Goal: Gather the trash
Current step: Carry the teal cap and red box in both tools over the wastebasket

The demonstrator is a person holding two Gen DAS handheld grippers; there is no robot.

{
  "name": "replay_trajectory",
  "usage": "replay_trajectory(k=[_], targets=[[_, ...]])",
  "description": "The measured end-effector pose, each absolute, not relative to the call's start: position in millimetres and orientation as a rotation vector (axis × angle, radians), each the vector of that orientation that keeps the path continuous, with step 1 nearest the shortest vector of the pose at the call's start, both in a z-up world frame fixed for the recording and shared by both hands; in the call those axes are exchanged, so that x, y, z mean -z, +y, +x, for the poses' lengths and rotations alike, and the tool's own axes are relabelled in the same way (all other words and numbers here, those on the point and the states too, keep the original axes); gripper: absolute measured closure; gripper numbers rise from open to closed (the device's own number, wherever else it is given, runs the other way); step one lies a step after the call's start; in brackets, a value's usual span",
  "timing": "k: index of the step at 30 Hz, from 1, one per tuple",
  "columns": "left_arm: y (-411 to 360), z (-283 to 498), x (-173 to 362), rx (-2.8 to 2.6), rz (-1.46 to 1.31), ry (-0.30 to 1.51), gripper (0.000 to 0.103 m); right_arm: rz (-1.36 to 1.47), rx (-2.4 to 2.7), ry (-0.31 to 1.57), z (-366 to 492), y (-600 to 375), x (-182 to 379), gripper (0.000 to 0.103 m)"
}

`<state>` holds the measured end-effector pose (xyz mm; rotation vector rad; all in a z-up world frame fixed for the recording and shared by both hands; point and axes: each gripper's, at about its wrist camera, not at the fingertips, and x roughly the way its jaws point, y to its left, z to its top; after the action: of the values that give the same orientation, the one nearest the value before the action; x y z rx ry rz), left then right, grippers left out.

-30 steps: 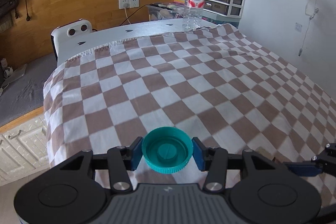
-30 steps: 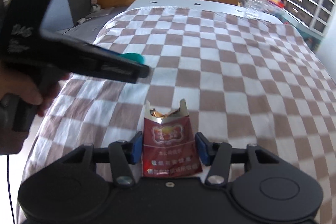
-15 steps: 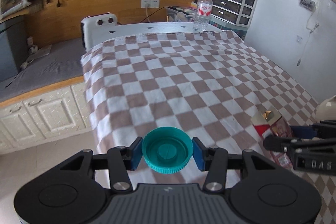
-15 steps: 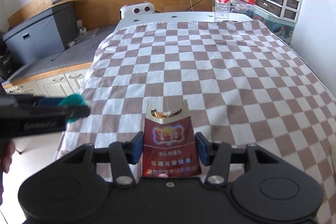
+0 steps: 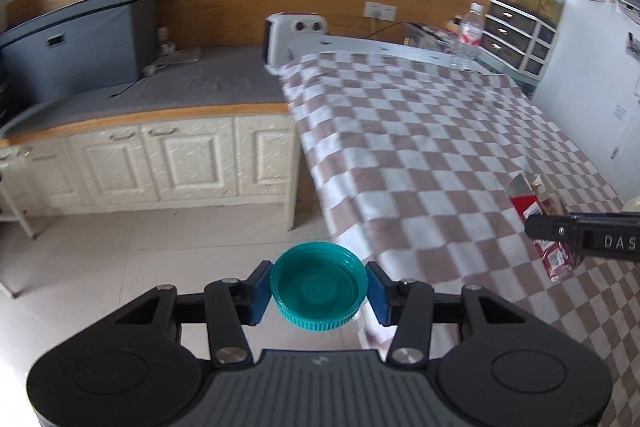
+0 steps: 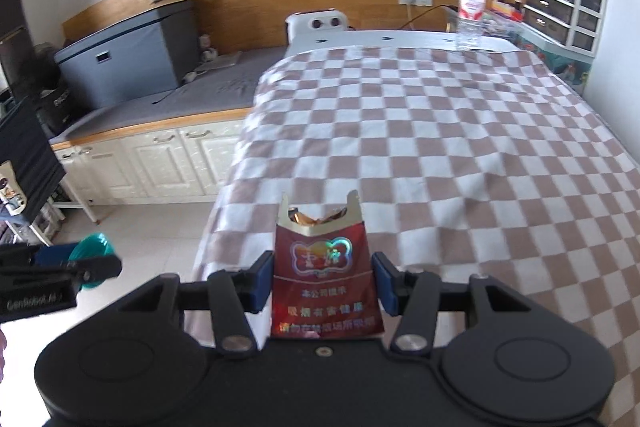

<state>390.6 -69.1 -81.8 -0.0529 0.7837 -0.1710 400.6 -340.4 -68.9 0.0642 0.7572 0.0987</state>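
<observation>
Now both tools have pulled back off the bed (image 5: 440,131), left tool (image 5: 319,291) gripping teal cap (image 5: 319,285), right tool (image 6: 324,281) gripping cigarette pack (image 6: 325,267); trash collected, bin next.

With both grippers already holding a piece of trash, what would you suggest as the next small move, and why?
Probably carry both pieces onward to wherever the trash goes without loosening either grip; no bin shows in either view. The left gripper is clamped on the teal cap above the floor, off the checked cloth. The right gripper holds the torn red cigarette pack.
</observation>
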Motion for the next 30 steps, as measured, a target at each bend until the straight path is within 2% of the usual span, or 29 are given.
replay_trajectory(k=[8, 14, 23, 30], targets=[[-6, 372, 98, 0.087, -0.081, 0.820, 0.053, 0.056, -0.176, 0.781, 400, -275, 79, 0.051], [41, 376, 130, 0.096, -0.100, 0.882, 0.053, 0.074, -0.204, 0.825, 408, -214, 103, 0.050], [102, 396, 194, 0.103, -0.118, 1.000, 0.053, 0.036, -0.244, 0.934, 420, -128, 171, 0.050], [129, 407, 264, 0.099, -0.146, 1.107, 0.053, 0.010, -0.245, 1.046, 430, -87, 240, 0.050]])
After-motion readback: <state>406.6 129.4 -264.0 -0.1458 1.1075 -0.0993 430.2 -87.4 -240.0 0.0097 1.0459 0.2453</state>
